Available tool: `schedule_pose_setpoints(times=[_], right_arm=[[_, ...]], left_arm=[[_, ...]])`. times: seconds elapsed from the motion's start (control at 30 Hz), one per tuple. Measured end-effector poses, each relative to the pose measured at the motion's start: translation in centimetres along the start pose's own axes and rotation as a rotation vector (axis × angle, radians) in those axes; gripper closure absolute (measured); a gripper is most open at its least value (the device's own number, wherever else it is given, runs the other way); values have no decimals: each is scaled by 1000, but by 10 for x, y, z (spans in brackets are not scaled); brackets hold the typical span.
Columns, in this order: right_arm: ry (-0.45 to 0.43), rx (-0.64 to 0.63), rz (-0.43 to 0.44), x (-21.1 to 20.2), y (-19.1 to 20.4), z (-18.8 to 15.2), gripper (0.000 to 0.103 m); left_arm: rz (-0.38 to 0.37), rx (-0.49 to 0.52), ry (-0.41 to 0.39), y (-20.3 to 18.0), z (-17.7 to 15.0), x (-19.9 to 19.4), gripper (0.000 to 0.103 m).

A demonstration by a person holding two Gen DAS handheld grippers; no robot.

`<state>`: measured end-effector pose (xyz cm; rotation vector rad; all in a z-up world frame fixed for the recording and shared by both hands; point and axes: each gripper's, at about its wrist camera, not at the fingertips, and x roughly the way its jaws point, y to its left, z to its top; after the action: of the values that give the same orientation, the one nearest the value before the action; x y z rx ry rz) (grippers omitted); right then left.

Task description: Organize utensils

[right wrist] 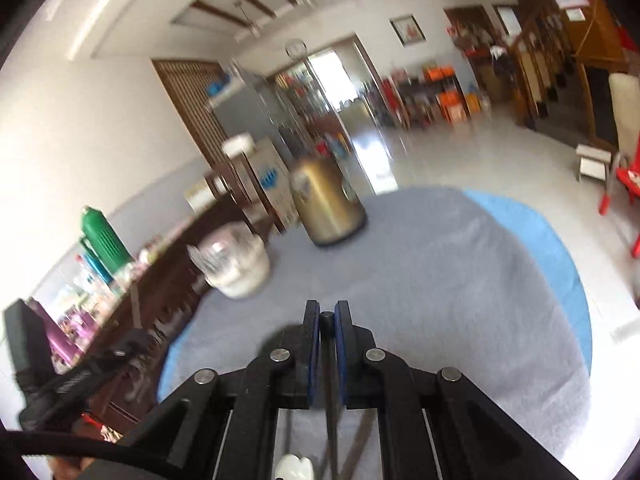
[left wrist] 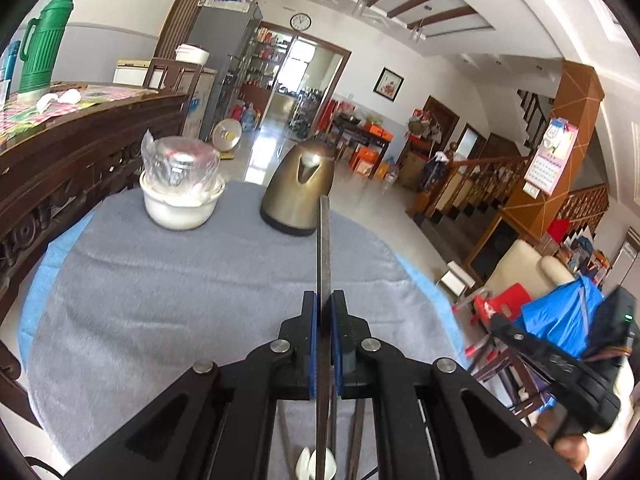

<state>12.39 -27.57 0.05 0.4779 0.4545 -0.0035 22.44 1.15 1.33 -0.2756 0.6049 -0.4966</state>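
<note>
Grey cloth point(left wrist: 160, 280) covers the round tabletop, where a brass-coloured kettle point(left wrist: 298, 192) stands beside a white bowl point(left wrist: 180, 206) holding a plastic-wrapped glass jar point(left wrist: 180, 162). Over the cloth, the left gripper point(left wrist: 324, 308) is clamped on a long flat metal utensil point(left wrist: 323, 248) that sticks out upright past its blue pads toward the kettle. To its right, the right gripper point(right wrist: 327, 314) pinches a thin dark stick-like utensil point(right wrist: 327, 320), its tip barely showing; that view is blurred.
</note>
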Motion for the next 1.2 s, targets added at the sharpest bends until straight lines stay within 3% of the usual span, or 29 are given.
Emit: schedule_pose_setpoints(times=[0.4,0.57,0.7,0.87,1.1,1.13,1.2], right_arm=[[-212,-5,79,-38,38,67,95],[-286,8,45,-33,49,91,95],[-318,-10,-17,-11,56,88,95],[-259,-61,-52,23,59,63,95],[-87,-31,-9,45,42,33,93],[-74,-26,-4,44,39,31,92],[-41,-4,16,41,31,26,88]], left_arm=[[-10,55,-159,-34,62,34,96],[-4,57,-234,-42,80,60,96],[35,51,-274,-37,73,83,96],[70,38,-272,-18,41,110,96],[70,35,-152,-3,8,118,96],[69,46,-138,-2,5,113,92],[67,62,-118,0,-2,105,71]])
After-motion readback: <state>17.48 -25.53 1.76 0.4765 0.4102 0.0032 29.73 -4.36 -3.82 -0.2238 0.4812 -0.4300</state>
